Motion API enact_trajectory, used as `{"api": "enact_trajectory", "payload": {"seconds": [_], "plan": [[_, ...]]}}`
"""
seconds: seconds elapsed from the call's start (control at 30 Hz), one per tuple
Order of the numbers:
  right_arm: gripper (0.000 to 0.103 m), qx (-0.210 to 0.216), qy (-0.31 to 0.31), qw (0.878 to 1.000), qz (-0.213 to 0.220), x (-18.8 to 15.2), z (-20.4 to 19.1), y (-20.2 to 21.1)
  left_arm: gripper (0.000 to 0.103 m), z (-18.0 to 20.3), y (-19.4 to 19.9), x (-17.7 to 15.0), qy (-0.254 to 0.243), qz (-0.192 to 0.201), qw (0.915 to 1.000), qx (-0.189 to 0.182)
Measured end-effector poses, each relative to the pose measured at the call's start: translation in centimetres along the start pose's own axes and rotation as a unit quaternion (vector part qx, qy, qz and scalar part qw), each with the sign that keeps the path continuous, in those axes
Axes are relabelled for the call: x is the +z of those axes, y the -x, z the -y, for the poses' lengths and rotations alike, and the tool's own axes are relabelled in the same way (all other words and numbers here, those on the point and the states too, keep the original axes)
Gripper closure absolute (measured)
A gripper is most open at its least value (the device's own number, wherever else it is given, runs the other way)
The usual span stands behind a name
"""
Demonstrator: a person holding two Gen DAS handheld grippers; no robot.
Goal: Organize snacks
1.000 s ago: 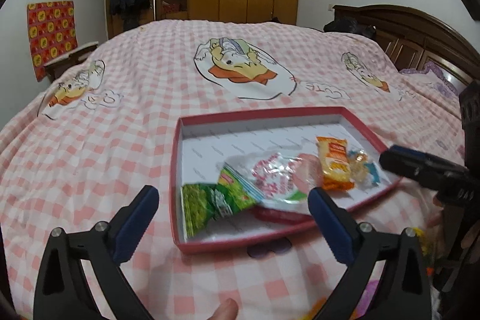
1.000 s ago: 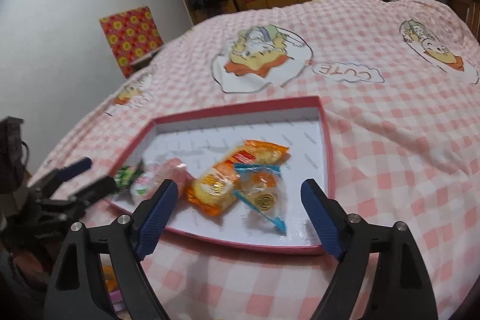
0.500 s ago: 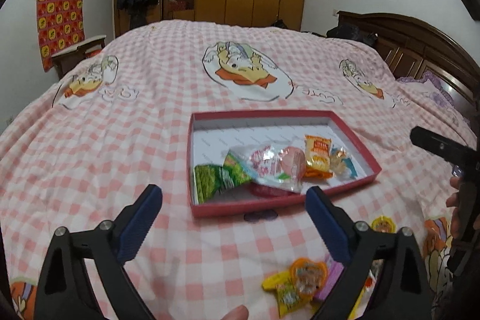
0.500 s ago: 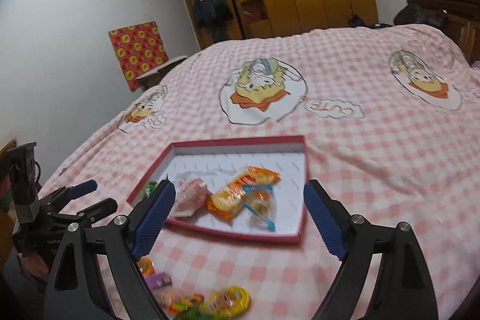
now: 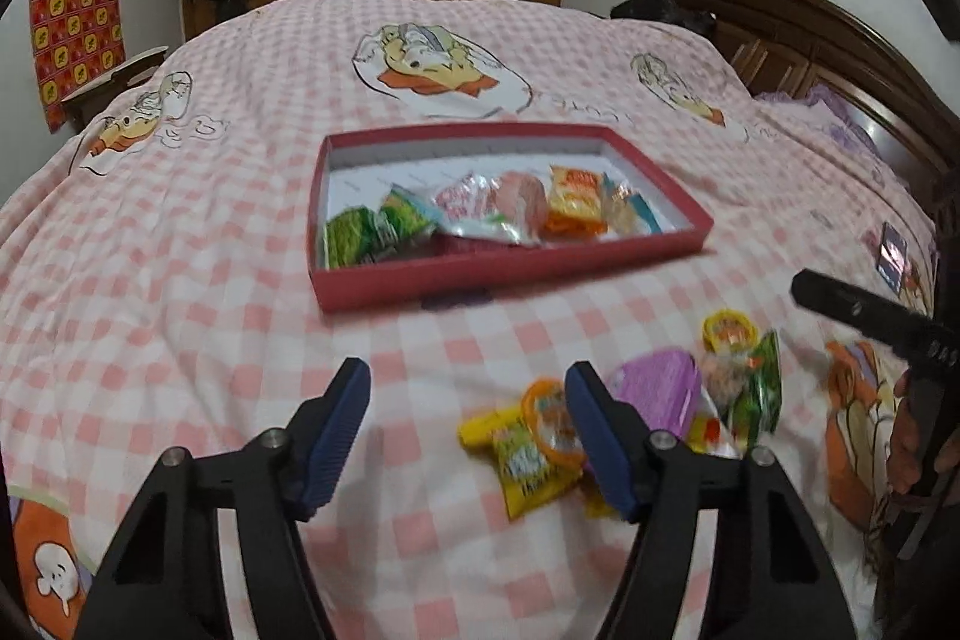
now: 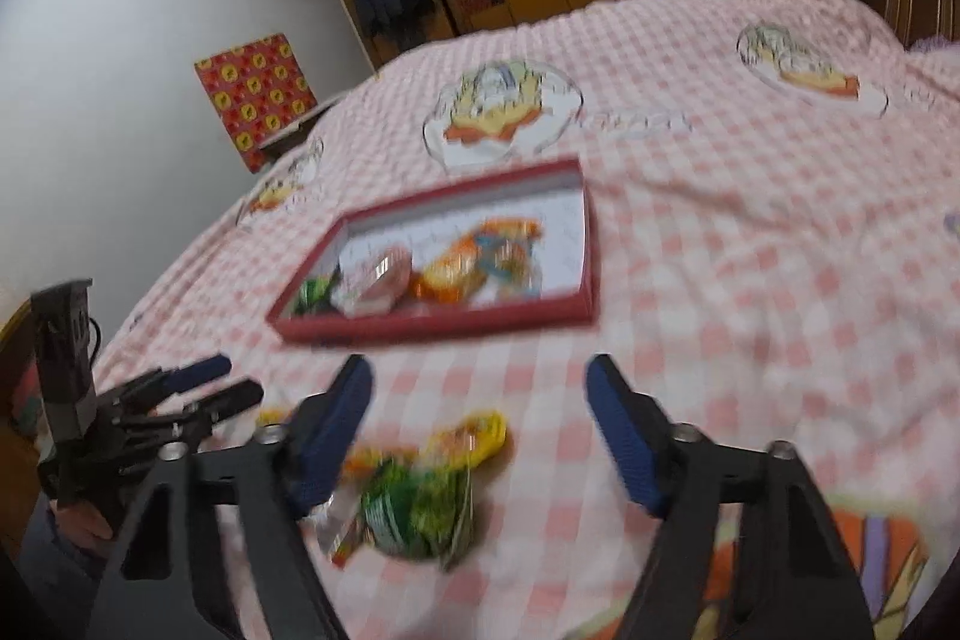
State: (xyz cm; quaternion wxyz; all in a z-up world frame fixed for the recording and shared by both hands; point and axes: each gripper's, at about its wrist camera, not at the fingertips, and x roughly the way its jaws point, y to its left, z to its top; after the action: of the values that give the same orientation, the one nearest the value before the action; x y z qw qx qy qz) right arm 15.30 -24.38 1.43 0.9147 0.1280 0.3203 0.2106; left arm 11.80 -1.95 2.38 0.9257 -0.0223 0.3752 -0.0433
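Several snack packets [image 5: 480,220] already lie in the red box [image 5: 510,274] ahead of both tongs. A loose pile of snacks [image 5: 660,412] remains on the bed [image 5: 180,250] just beside the released left tongs [image 5: 468,430] and under the released, empty right tongs [image 6: 480,436].

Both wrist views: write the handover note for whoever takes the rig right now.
Left gripper: open, empty, above the bedspread short of the loose pile.
Right gripper: open, empty, above the same pile.
Red tray: on the bed, holding a green packet, a pink-white packet, an orange packet and a smaller blue-edged one.
Loose snacks: yellow, purple, green and orange pieces lying in front of the tray.
Done: several snacks trayed. Left: move the loose pile in.
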Motion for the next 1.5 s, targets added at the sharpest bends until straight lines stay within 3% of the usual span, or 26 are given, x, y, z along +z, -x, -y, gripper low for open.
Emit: {"api": "enact_trajectory", "payload": {"seconds": [0.13,0.2,0.3,0.53,0.57,0.6,0.67,0.7,0.77,0.97,1.0,1.13,1.37,1.5], "plan": [[0.058,0.011,-0.002,1.000,-0.021,-2.4,-0.2,-0.1,0.032,0.4,-0.3,-1.2,-0.016,-0.007,0.9998,0.006],[0.063,0.014,0.005,0.999,-0.035,-3.3,-0.6,-0.5,0.032,0.6,-0.8,-1.8,-0.017,-0.018,0.9997,-0.002],[0.067,0.009,0.018,0.999,-0.048,-4.4,-1.3,-1.1,0.032,0.6,-1.7,-2.9,-0.016,-0.039,0.9991,-0.007],[0.066,0.002,0.008,0.999,-0.041,-4.7,-1.1,-1.3,0.033,1.1,-1.8,-3.3,-0.003,-0.022,0.9994,0.028],[0.066,0.000,0.009,0.999,-0.040,-4.6,-1.3,-1.4,0.039,1.1,-1.8,-3.3,0.001,-0.019,0.9993,0.033],[0.066,0.000,0.016,0.999,-0.036,-4.7,-1.5,-1.3,0.060,1.1,-1.7,-3.3,0.004,-0.014,0.9992,0.038],[0.066,0.001,0.023,0.999,-0.034,-4.8,-1.8,-1.3,0.072,1.0,-1.6,-3.1,0.010,-0.012,0.9990,0.041],[0.067,0.000,0.023,0.999,-0.032,-4.8,-1.8,-1.3,0.073,0.7,-1.6,-3.0,0.016,-0.012,0.9991,0.038],[0.083,0.007,0.021,0.999,-0.024,-4.8,-1.8,-1.1,0.075,0.3,-1.4,-3.0,0.029,-0.011,0.9989,0.036],[0.090,0.014,0.022,1.000,0.002,-4.6,-2.2,0.4,0.078,0.0,0.3,-3.0,0.046,0.011,0.9977,0.049],[0.097,0.012,0.020,1.000,0.009,-4.5,-2.3,0.7,0.078,-0.1,0.6,-3.0,0.048,0.013,0.9975,0.050],[0.098,0.024,0.009,1.000,0.017,-4.3,-2.3,1.5,0.079,-0.1,1.7,-3.1,0.049,0.022,0.9972,0.052],[0.097,0.006,0.023,1.000,0.013,-4.4,-2.8,1.8,0.080,-0.4,4.0,-3.2,0.054,0.041,0.9964,0.052],[0.092,-0.003,0.028,0.999,0.022,-4.4,-3.1,1.8,0.080,-0.8,5.0,-3.1,0.060,0.047,0.9958,0.051]]}}
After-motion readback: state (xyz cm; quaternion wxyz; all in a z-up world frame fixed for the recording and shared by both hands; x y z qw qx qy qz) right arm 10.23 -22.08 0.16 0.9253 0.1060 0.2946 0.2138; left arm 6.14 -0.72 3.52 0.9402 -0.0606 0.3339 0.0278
